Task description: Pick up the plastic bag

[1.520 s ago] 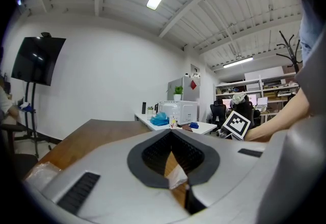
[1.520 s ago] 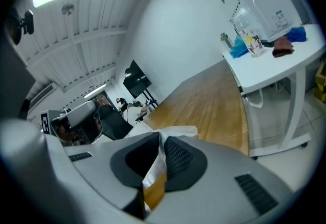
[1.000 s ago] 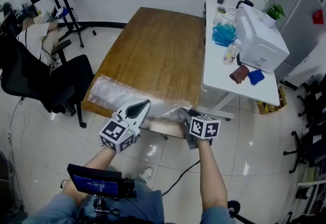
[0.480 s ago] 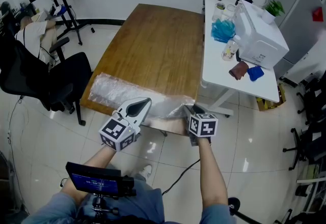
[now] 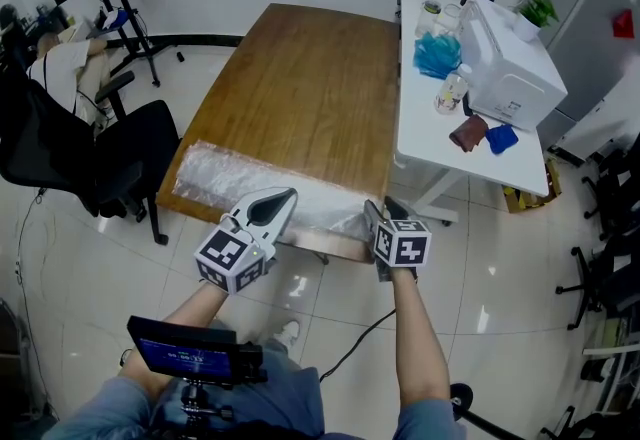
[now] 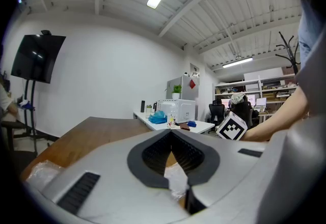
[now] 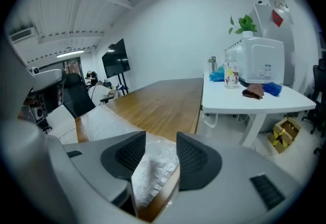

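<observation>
The clear plastic bag [image 5: 250,183] lies flat along the near edge of the wooden table [image 5: 300,88]. My right gripper [image 5: 382,208] is at the bag's right end, just past the table corner. In the right gripper view its jaws [image 7: 160,139] are opening; the bag's end [image 7: 153,167] lies between them and the pads stand clear of it. My left gripper [image 5: 289,195] hovers over the bag's near edge with its tips together [image 6: 170,132]. A bit of the bag [image 6: 175,179] shows through the gap behind those tips.
A white side table [image 5: 430,128] abuts the wooden one on the right, carrying a white appliance [image 5: 510,68], a blue cloth [image 5: 437,58] and bottles. A black office chair [image 5: 130,158] stands at the left. A small screen [image 5: 190,353] sits near my body.
The right gripper's jaws have spread apart, and the bag's right end, lifted before, has dropped back to the table edge. The left gripper has stayed put.
</observation>
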A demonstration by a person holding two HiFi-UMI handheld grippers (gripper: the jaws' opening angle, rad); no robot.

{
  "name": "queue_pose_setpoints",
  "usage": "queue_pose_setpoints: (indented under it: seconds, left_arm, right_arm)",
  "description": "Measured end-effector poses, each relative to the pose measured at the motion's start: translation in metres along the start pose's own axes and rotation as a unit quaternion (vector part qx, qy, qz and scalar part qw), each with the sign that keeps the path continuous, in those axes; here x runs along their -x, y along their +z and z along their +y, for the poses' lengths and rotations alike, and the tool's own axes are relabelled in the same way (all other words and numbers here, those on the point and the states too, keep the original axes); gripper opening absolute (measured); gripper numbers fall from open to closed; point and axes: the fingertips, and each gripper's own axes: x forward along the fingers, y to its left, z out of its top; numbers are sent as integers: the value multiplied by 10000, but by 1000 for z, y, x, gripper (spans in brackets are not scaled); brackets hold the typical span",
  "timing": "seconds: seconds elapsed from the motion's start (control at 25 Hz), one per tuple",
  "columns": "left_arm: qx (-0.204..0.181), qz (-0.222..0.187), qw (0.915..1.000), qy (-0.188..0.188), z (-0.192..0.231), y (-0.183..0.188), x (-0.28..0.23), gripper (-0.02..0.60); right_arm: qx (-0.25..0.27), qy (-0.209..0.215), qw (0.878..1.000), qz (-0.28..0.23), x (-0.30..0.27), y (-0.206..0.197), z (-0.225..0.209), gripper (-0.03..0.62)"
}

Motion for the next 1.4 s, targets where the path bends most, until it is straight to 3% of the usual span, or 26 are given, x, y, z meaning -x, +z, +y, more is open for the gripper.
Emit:
queue_pose_setpoints:
  seconds: [0.64, 0.96, 1.16, 1.32, 1.4]
  left_arm:
    - [-5, -57, 10000, -45, 2, 6, 0, 14]
    - [-88, -29, 9999, -113, 6, 10, 8, 14]
    - [-214, 462, 9987, -65, 31, -27, 16, 15]
    - [-282, 1188, 9925, -53, 72, -76, 28, 15]
    - [-299, 1558, 9873, 128, 104, -99, 33, 15]
  right_arm:
    - [29, 261, 9993, -260, 5, 20, 26, 199]
    - [154, 534, 9963, -652, 13, 45, 66, 196]
    - [94, 584, 9977, -335, -1, 19, 86, 158]
    - [-129, 254, 9995, 123, -13, -24, 75, 143]
    - [-225, 90, 9992, 314, -19, -38, 69, 138]
